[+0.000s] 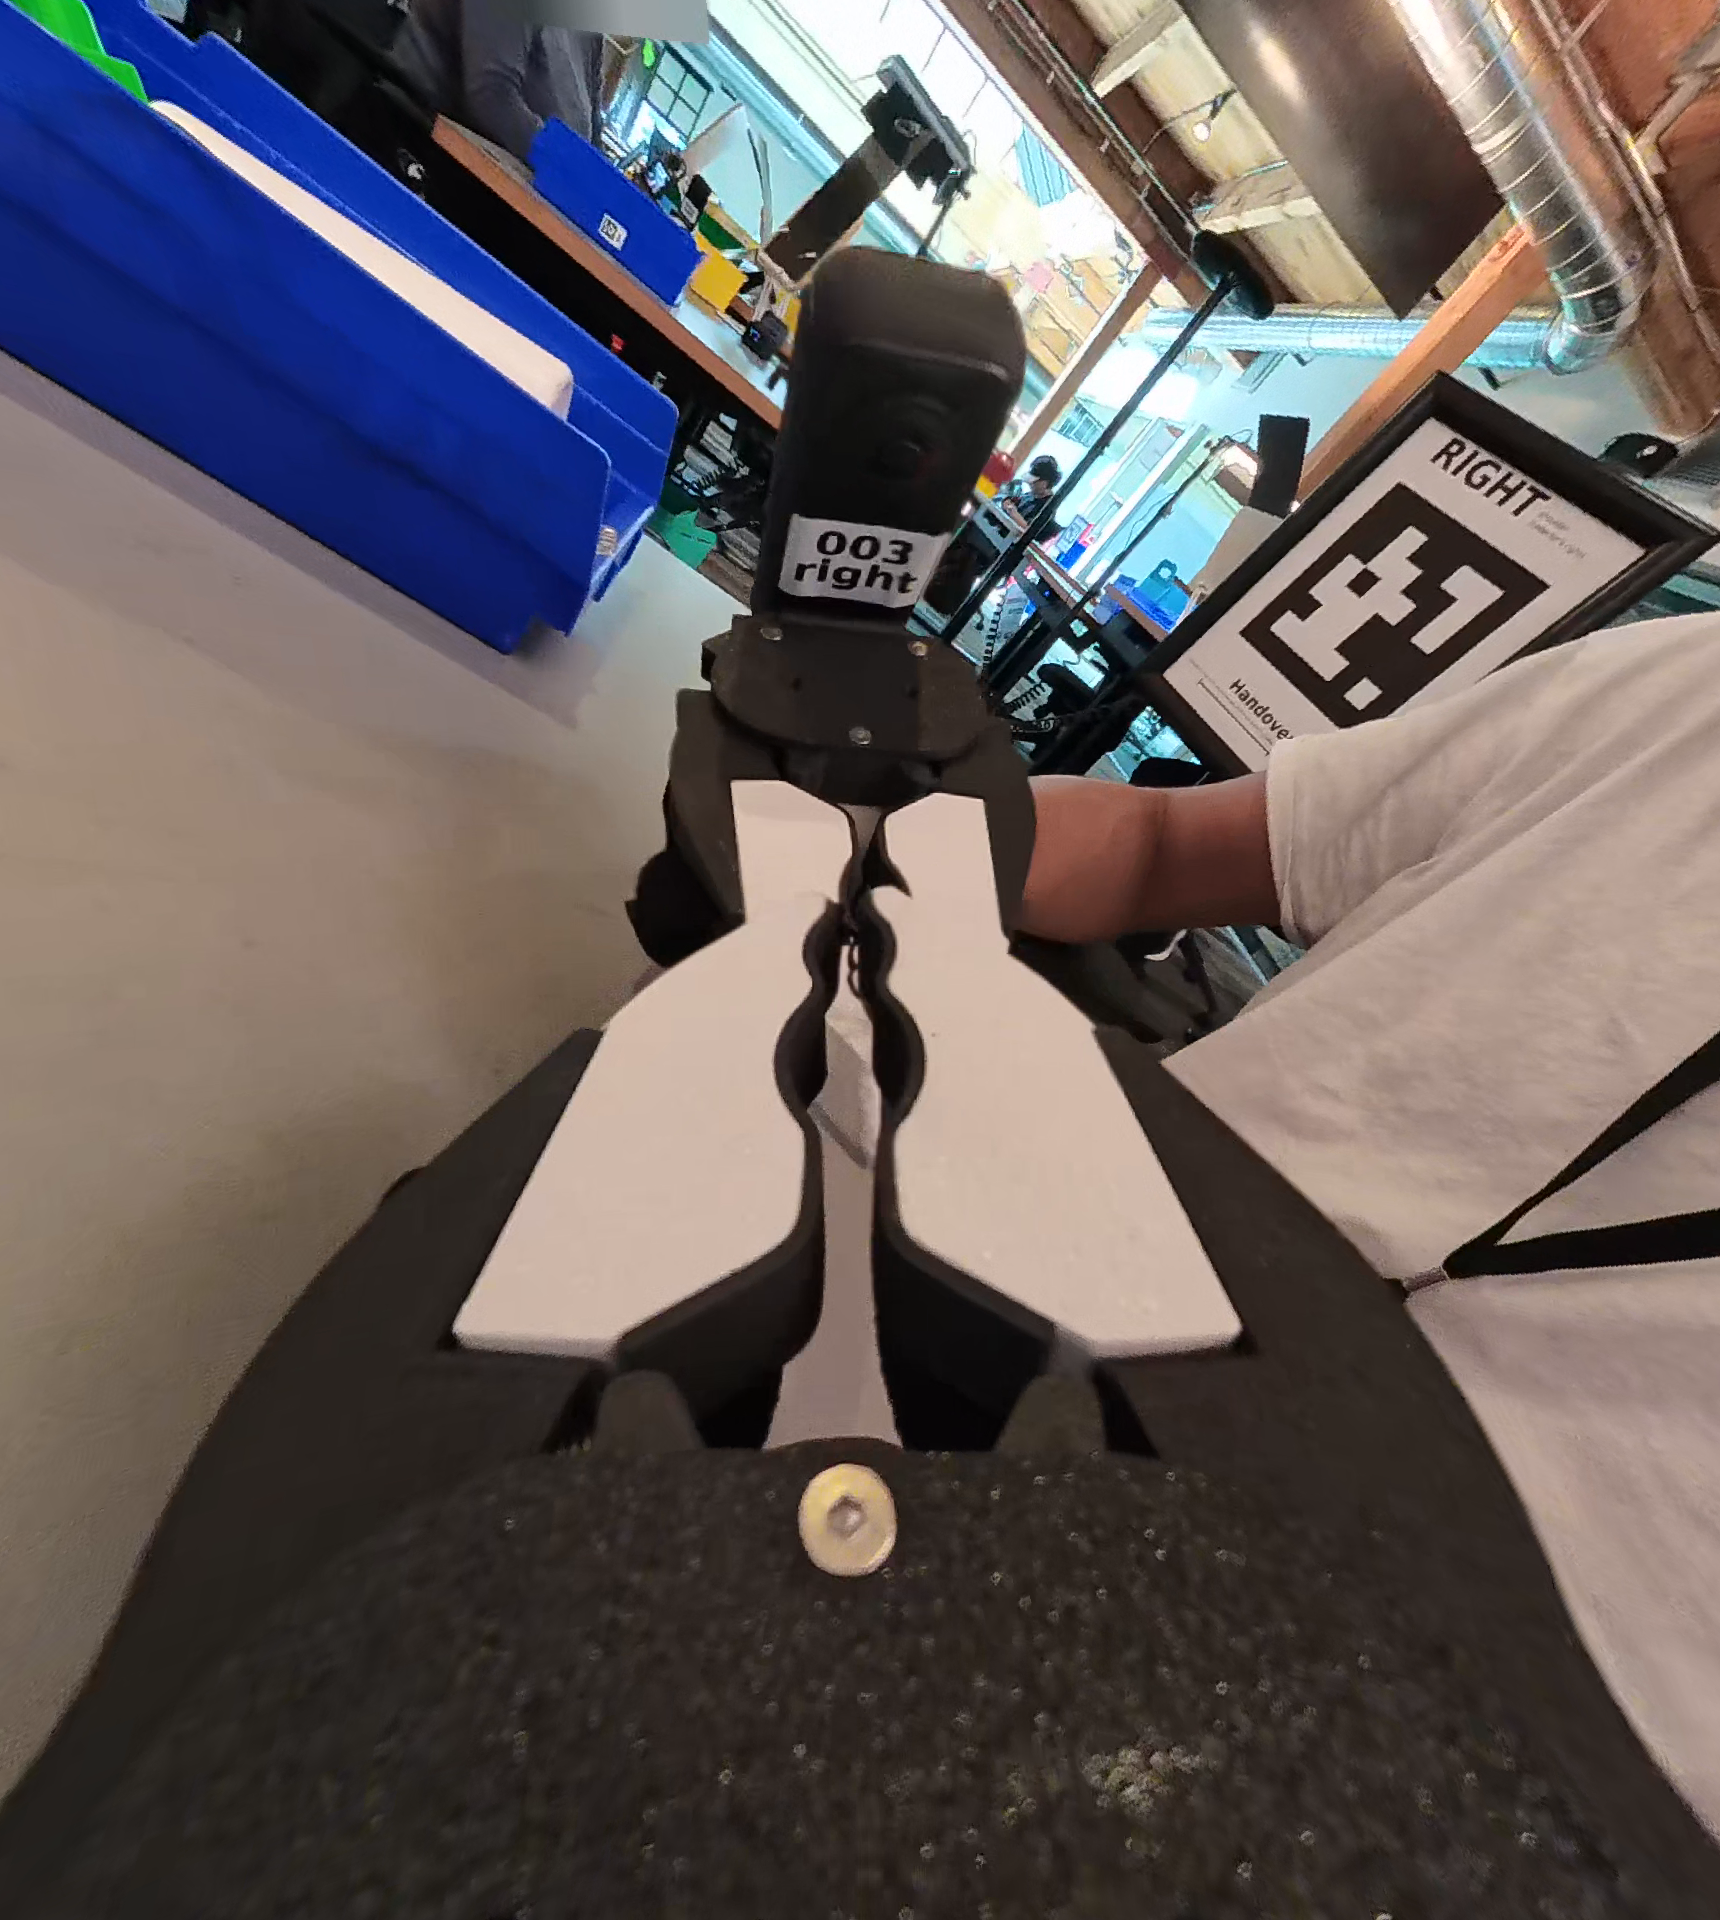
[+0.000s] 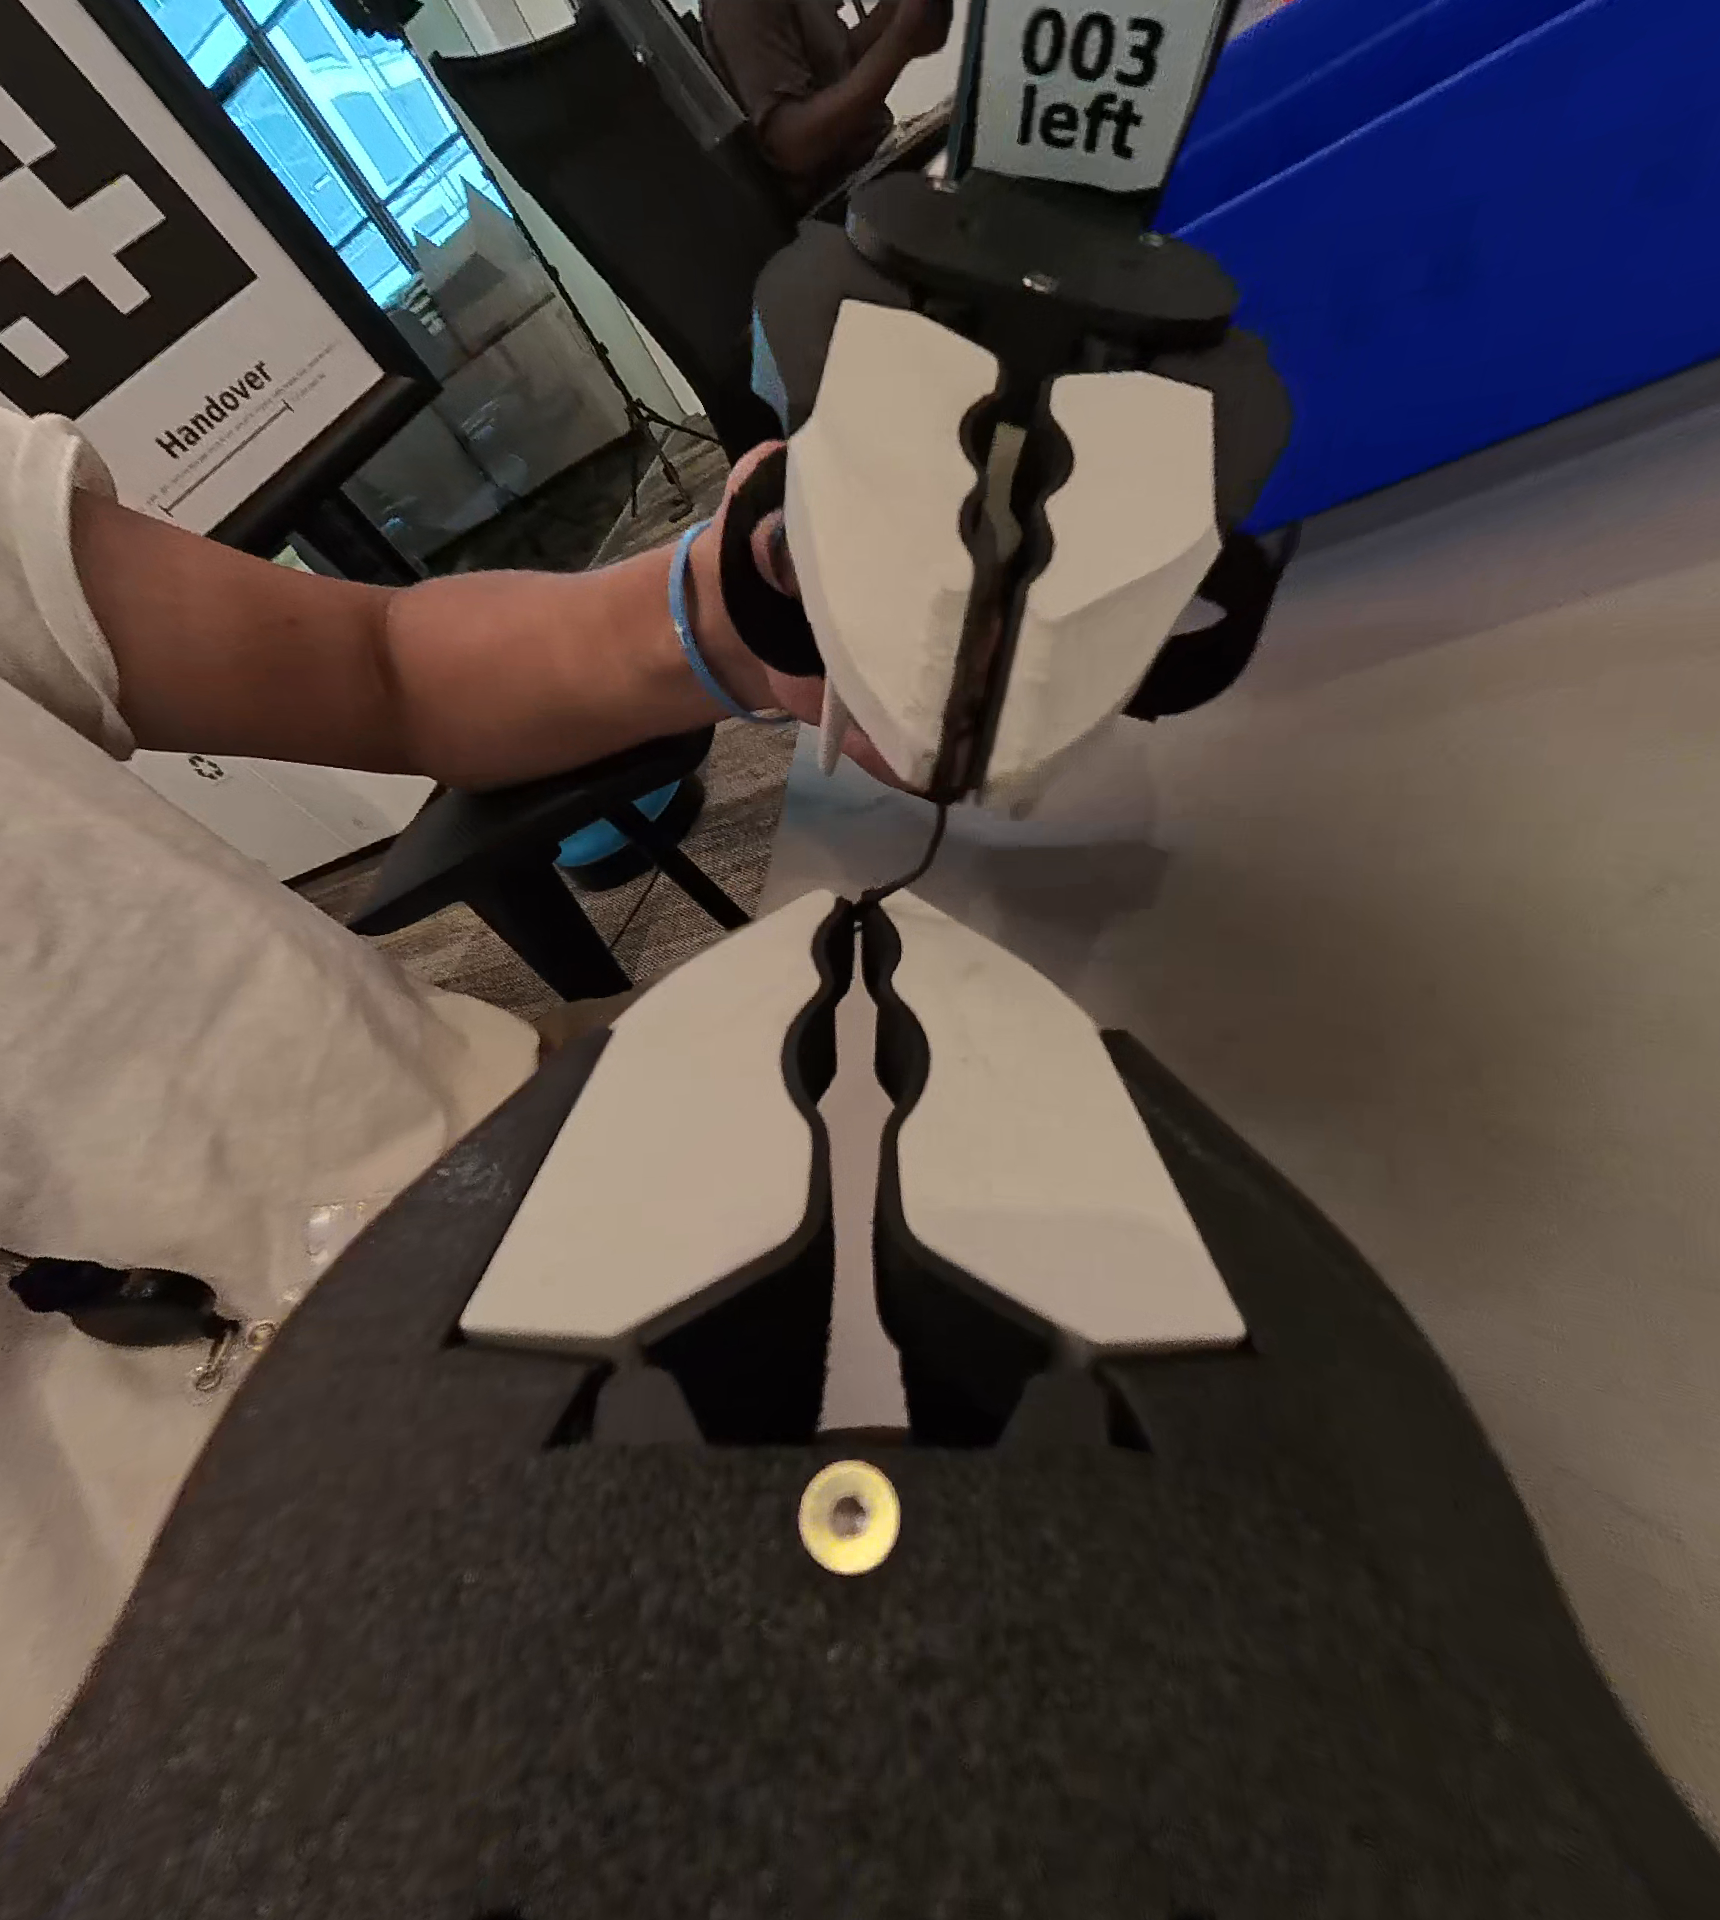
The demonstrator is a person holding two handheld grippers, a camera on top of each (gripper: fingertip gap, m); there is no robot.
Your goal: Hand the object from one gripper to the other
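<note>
A thin black cord stretches between the tips of the two grippers, above the pale grey table. In the right wrist view my right gripper is shut on one end of the cord. The left gripper faces it from above, tip to tip, and its fingers are shut on the other end. In the left wrist view my left gripper is shut, with the cord showing as a thin dark line at its tips. The right gripper meets it head on, also shut.
Blue bins stand on the table at the far side and also show in the right wrist view. A framed black-and-white marker sign stands behind. A person's forearms and white shirt are close beside the grippers. My right fingertips sit around 5 centimetres from my left ones.
</note>
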